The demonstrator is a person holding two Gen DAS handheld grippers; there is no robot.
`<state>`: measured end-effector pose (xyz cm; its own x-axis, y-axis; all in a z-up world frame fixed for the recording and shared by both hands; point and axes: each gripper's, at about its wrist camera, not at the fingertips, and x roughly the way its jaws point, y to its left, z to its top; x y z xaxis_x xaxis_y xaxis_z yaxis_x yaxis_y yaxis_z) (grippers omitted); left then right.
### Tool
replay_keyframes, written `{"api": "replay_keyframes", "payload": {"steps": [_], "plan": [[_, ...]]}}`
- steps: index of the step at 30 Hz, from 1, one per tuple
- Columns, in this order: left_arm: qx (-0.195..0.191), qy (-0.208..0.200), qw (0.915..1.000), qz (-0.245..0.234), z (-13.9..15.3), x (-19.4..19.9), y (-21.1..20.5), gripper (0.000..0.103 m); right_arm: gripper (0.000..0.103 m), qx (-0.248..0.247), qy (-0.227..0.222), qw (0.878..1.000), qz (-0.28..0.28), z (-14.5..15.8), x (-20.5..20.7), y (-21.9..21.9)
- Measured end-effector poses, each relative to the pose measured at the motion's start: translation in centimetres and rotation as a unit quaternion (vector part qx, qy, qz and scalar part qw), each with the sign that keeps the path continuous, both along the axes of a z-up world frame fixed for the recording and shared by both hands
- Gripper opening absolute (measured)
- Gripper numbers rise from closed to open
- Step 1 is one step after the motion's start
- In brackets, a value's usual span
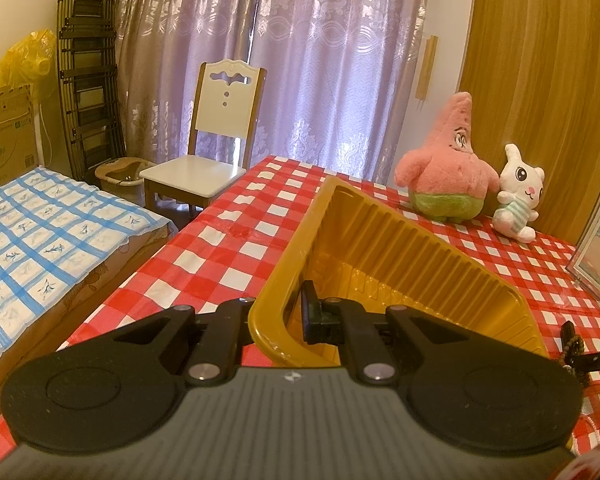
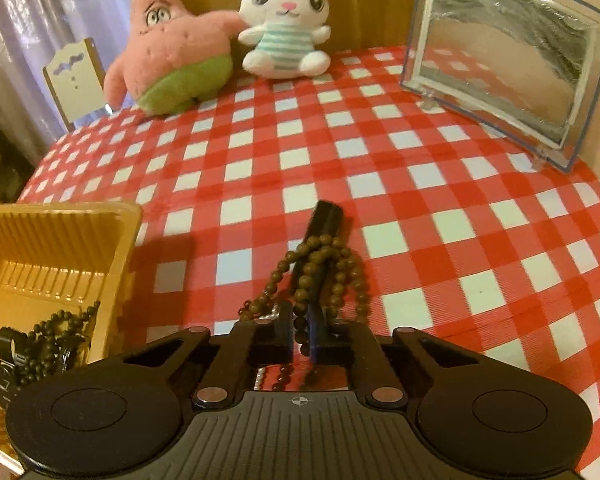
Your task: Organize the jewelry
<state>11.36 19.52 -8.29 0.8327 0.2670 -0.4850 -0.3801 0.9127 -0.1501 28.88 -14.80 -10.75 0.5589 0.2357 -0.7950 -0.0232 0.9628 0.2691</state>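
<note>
Checked tablecloth [image 2: 380, 160]: plush toys [image 2: 284, 20], frame [image 2: 504, 60] behind.

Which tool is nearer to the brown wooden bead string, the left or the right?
Right. The right tool is shut on the brown wooden bead string; the left tool grips the yellow plastic tray's rim beside it.

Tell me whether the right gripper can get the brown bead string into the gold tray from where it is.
Probably yes. The right gripper is shut on the brown bead string, and the gold tray sits open-topped just to its left, with only bare checked tablecloth between. The left gripper clamps the tray's near rim, away from that side.
</note>
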Motion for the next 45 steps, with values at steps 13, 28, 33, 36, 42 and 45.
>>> {"api": "replay_keyframes", "payload": {"steps": [13, 28, 33, 36, 42, 45], "plan": [[0.002, 0.0, 1.0, -0.001, -0.2, 0.2, 0.1, 0.009, 0.007, 0.13, -0.158, 0.978, -0.027, 11.2, -2.3, -7.7], [0.002, -0.003, 1.0, -0.003, -0.2, 0.4, 0.1, 0.009, 0.007, 0.131, -0.241, 0.962, 0.006, 19.7, -6.0, -10.1], [0.003, -0.004, 1.0, -0.004, -0.1, 0.3, 0.1, 0.009, 0.007, 0.14, -0.242, 0.96, -0.016, 20.2, -6.8, -12.0], [0.003, -0.005, 1.0, -0.005, -0.1, 0.2, 0.0, 0.009, 0.007, 0.139, -0.249, 0.958, -0.019, 20.9, -7.5, -12.4], [0.003, -0.005, 1.0, -0.005, 0.0, 0.2, 0.0, 0.009, 0.007, 0.132, -0.245, 0.96, -0.021, 21.6, -8.3, -12.8], [0.004, -0.005, 1.0, -0.005, 0.0, 0.2, 0.0, 0.009, 0.007, 0.129, -0.236, 0.963, -0.02, 21.5, -8.4, -12.8]]}}
